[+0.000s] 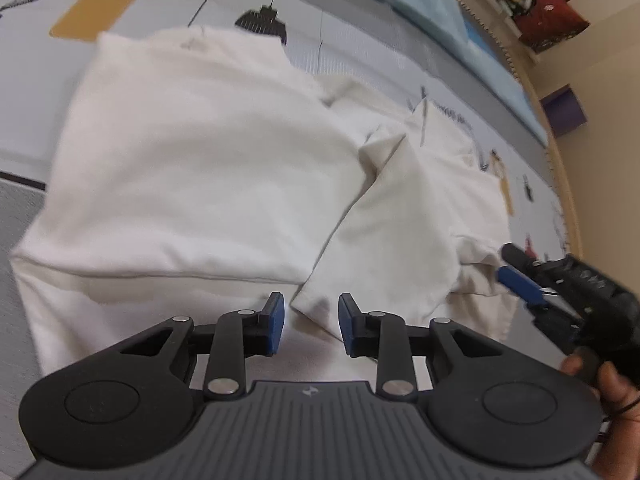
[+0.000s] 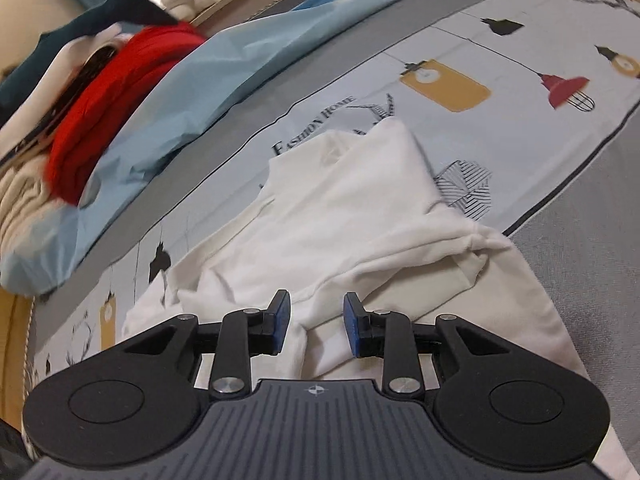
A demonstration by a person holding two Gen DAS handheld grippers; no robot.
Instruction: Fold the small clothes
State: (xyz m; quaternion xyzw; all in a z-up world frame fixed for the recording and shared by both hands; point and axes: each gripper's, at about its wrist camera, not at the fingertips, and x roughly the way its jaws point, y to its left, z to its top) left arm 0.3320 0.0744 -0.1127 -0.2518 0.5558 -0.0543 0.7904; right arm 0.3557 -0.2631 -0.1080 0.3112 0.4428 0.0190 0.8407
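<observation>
The white shirt lies on the bed, its folded corner right ahead of the left gripper. Both grippers' fingers are partly open, holding nothing; the right gripper hangs over a crease.

A white garment lies partly folded and rumpled on the printed bedsheet, one flap overlapping.

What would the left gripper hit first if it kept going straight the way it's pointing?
Most likely the white garment: the left gripper has open, empty jaws aimed at a folded edge lying just ahead. Depth is hard to judge.
</observation>
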